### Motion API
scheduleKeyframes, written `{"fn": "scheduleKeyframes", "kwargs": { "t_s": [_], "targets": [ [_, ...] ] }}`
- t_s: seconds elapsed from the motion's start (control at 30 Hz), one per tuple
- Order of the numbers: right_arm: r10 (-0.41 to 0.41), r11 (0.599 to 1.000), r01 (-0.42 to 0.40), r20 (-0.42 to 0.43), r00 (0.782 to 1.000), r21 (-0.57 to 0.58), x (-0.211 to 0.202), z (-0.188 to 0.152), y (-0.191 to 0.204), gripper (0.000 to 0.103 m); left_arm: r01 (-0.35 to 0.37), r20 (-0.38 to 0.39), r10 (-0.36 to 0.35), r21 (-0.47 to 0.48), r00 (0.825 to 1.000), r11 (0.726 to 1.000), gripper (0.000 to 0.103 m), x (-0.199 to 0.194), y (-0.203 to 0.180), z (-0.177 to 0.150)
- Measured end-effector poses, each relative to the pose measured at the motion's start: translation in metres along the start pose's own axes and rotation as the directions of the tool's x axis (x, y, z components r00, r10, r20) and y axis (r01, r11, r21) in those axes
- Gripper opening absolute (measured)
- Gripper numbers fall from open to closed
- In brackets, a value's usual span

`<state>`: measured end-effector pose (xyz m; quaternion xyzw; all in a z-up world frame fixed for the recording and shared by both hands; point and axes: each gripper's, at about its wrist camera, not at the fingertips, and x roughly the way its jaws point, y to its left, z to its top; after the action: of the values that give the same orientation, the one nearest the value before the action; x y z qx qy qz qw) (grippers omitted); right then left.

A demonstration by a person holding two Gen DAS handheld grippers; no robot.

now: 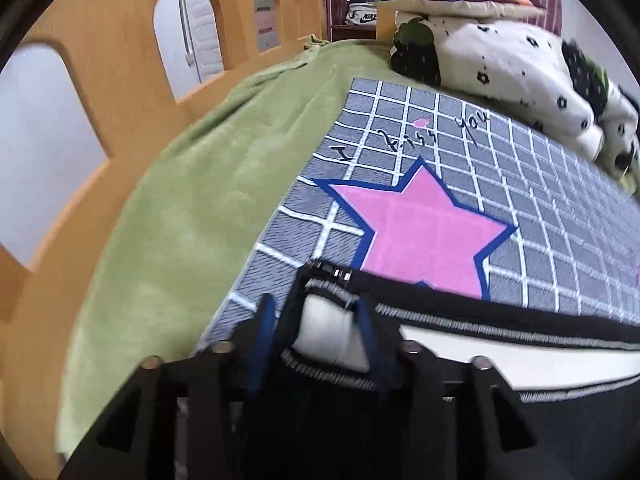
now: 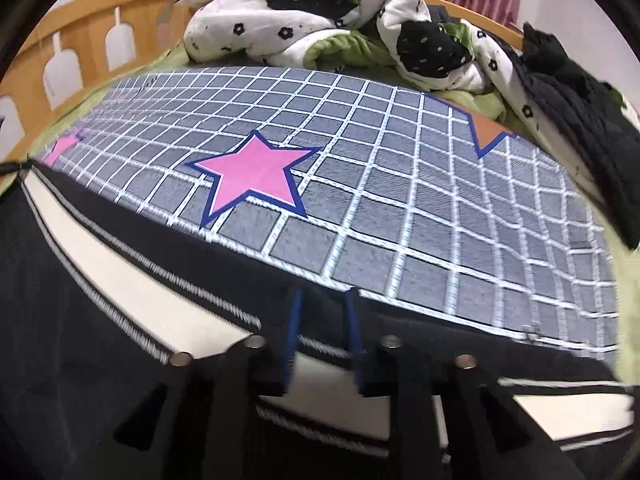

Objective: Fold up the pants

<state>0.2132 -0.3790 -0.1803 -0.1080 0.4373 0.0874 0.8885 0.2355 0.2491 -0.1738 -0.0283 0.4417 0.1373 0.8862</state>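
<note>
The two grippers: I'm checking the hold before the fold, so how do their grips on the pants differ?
The left gripper sits at the end of the pants, where the fabric bunches between its fingers; the right gripper sits midway along the striped edge, over flat cloth. The left fingers look spread wider than the right ones. Both have blue fingers set on the same white side stripe.

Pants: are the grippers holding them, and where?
Yes. The left hand-held gripper pinches the black pants at the corner of their striped edge; the right hand-held gripper pinches the same edge farther along.
</note>
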Motion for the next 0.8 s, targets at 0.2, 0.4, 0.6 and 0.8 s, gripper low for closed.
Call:
{"fn": "scheduleKeyframes", "kwargs": {
  "t_s": [0.2,0.4,0.6,0.8],
  "targets": [
    [-0.130,0.990,0.124,0.081,0.988,0.072,-0.042,-0.016,-0.061,0.044,0.076,0.100,-0.077,0.016,0.992,0.997,0.068,-0.038,-0.001,-0.013],
    [-0.142,0.980,0.140,0.006,0.990,0.139,0.006,-0.038,-0.103,0.038,0.022,-0.037,-0.022,-0.012,0.999,1.000,0.070,0.016,-0.012,-0.016],
    [-0.143,0.960,0.141,-0.008,0.990,0.242,0.001,-0.027,-0.111,0.039,0.062,-0.049,-0.066,-0.077,0.997,0.995,0.070,-0.010,0.001,-0.016],
    [-0.094,0.897,0.060,0.055,0.994,0.437,-0.056,-0.028,-0.084,0.044,0.148,-0.020,-0.150,-0.069,0.989,0.987,0.070,-0.090,0.020,-0.070]
  ]
}}
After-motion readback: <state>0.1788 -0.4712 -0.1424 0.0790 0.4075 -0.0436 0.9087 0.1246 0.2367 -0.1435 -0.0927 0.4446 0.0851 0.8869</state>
